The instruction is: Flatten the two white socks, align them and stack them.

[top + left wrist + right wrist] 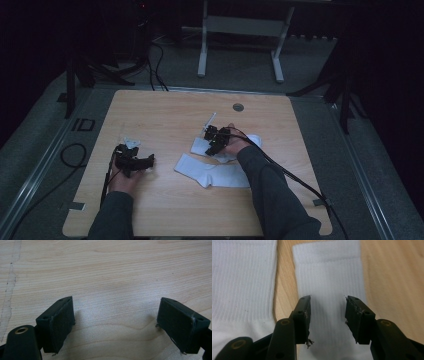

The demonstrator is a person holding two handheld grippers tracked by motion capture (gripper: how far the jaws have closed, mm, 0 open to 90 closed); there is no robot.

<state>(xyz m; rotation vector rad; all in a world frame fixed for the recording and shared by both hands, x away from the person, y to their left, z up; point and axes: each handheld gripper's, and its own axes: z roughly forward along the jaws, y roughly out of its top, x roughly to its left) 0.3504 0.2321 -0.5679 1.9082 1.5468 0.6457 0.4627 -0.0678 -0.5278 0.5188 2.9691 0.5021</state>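
- Wood, pale and grained, is all that lies under your left gripper (116, 322): it sits at the left of the light wooden table (165, 107) with its jaws spread wide and nothing between them, well apart from the cloth.
- Just right of it lies the nearer white ribbed cotton sock (212, 173), flat on the table between your two forearms.
- Farther right, the second white ribbed cotton sock (207, 147) lies under your right hand, its toe end poking out beyond the wrist.
- Your right gripper (327, 315) hangs over the leg of that second sock (329, 277), its jaws partly spread with the fabric below the gap (the pads do not press on it, so nothing is pinched).
- In the right gripper view the nearer sock (242, 282) runs alongside, a strip of bare wood between the two.
- Expect both socks to be light, soft and limp: they will sag and fold when lifted, and a flat layer gives the pads little to bite.
- Take hold at the ribbed cuff edge (it looks the firmest part), pinching both layers together.
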